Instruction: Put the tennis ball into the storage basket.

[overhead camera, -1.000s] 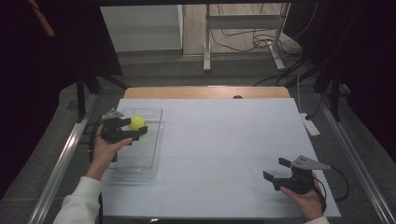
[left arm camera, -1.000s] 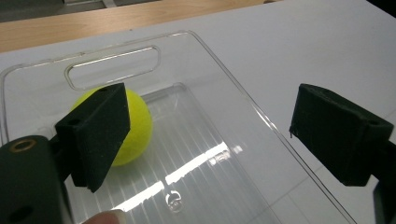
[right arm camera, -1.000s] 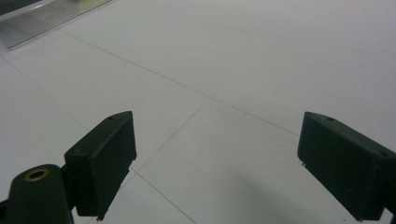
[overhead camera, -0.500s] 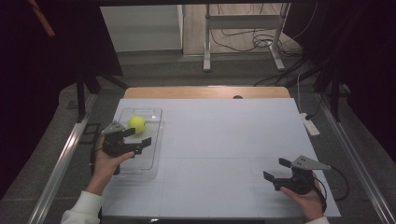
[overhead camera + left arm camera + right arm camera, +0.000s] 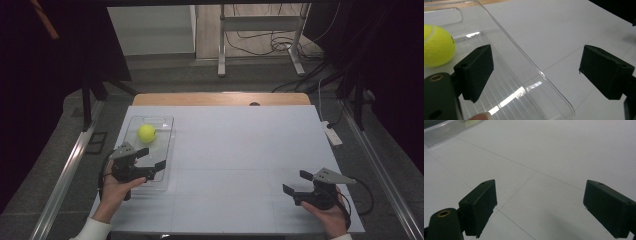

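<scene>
A yellow-green tennis ball (image 5: 146,133) lies in the far part of a clear plastic tray (image 5: 162,150) on the left of the white table. In the left gripper view the ball (image 5: 436,46) sits at the far left, beyond the left jaw. My left gripper (image 5: 151,161) hovers open over the near end of the tray, its jaws straddling the tray's right rim (image 5: 529,62) with nothing held. At the table's front right my right gripper (image 5: 298,182) is open above bare table (image 5: 544,170), empty.
A white power strip (image 5: 332,133) lies at the table's right edge. A wooden strip (image 5: 220,98) borders the far edge. Metal rails run down both sides, and a stand with cables is on the floor beyond.
My left gripper has drawn back toward the near edge, away from the ball, which stays in the tray. The right gripper has kept still.
</scene>
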The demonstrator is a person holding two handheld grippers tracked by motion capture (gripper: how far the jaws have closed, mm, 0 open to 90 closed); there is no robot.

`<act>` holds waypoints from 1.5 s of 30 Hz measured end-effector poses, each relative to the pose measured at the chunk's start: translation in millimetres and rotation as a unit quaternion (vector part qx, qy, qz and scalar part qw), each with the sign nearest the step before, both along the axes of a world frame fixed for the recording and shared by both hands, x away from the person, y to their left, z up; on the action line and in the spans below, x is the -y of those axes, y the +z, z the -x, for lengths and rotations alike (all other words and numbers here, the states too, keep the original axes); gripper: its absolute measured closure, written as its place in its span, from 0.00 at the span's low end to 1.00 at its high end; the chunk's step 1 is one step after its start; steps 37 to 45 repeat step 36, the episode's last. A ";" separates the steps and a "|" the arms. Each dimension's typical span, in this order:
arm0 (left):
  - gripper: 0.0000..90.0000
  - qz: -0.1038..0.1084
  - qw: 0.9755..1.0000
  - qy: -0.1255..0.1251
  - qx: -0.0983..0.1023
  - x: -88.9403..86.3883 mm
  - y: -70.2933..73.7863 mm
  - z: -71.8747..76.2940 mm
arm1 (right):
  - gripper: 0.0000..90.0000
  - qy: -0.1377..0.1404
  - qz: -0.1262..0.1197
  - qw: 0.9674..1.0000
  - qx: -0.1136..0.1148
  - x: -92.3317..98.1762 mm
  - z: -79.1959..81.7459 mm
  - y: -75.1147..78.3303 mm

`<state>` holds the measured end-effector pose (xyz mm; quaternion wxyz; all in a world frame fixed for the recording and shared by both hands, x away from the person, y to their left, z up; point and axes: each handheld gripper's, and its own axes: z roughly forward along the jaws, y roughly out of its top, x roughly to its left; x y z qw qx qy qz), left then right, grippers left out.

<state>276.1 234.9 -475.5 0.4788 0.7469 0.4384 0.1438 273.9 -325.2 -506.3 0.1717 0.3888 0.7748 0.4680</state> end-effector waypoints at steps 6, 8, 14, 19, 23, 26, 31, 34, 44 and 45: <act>0.14 -0.004 1.000 -0.012 0.000 7.2 -8.1 14.6 | 0.13 0.004 -0.001 1.000 0.001 -0.7 -1.1 0.1; 0.14 -0.005 1.000 -0.013 0.001 9.2 -10.5 18.4 | 0.13 0.005 -0.002 1.000 0.002 -0.6 -1.2 0.4; 0.14 -0.008 1.000 -0.021 0.007 16.0 -14.4 24.5 | 0.13 0.007 -0.005 1.000 0.001 -1.5 -1.4 0.9; 0.14 -0.010 0.999 -0.032 0.009 20.2 -16.0 26.1 | 0.13 0.010 -0.007 1.000 0.004 -1.9 0.0 2.0; 0.14 -0.012 0.999 -0.039 0.008 22.0 -17.1 26.6 | 0.13 0.006 -0.011 1.000 0.005 0.4 0.4 2.5; 0.14 -0.012 0.999 -0.040 0.009 22.1 -17.1 26.6 | 0.13 0.005 -0.015 1.000 0.005 0.8 0.1 2.5; 0.14 -0.013 0.999 -0.040 0.008 21.6 -18.3 26.3 | 0.13 0.006 -0.014 1.000 0.006 0.3 0.3 2.6; 0.14 -0.014 0.999 -0.037 0.008 21.3 -19.0 25.9 | 0.13 0.006 -0.018 1.000 0.005 0.3 -1.0 2.6; 0.14 -0.012 0.999 -0.033 0.007 20.5 -19.4 25.7 | 0.13 0.009 -0.021 1.000 0.004 -0.3 -3.6 1.8; 0.14 -0.012 0.999 -0.033 0.007 20.5 -19.4 25.7 | 0.13 0.009 -0.021 1.000 0.004 -0.3 -3.6 1.8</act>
